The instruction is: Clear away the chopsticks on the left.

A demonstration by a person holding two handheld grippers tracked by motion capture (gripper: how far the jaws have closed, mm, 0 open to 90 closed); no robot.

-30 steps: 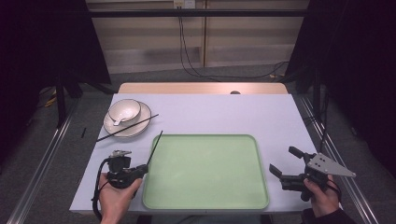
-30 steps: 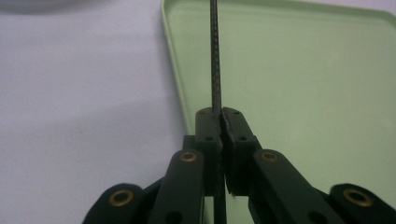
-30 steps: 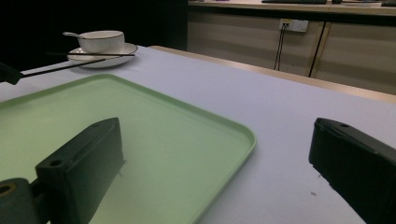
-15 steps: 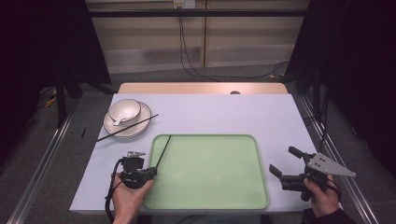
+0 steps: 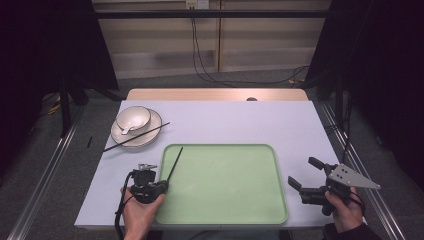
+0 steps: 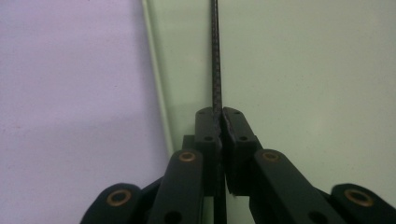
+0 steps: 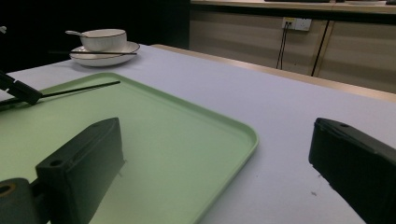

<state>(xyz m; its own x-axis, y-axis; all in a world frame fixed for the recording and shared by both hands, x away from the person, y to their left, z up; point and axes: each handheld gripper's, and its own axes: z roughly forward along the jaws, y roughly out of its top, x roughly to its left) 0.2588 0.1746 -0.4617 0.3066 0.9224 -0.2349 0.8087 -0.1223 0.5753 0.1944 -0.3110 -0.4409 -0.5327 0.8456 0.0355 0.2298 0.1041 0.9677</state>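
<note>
Black chopstick (image 6: 215, 56) pinched in left tool (image 5: 161, 186), slanting over green tray (image 5: 225, 210) near its left rim. Right tool (image 5: 310, 176) gaped wide, idle beside tray. Risk: thin stick, end-held, could pivot or slip out. Second chopstick (image 5: 136, 137) lay across plate (image 5: 150, 135).

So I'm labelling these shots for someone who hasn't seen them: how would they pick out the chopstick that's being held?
Start at the green tray in the middle of the table. At its left rim the left gripper is shut on a thin black chopstick that slants out over the tray. Its twin, the other chopstick, lies untouched across the white plate with the bowl farther back.
</note>
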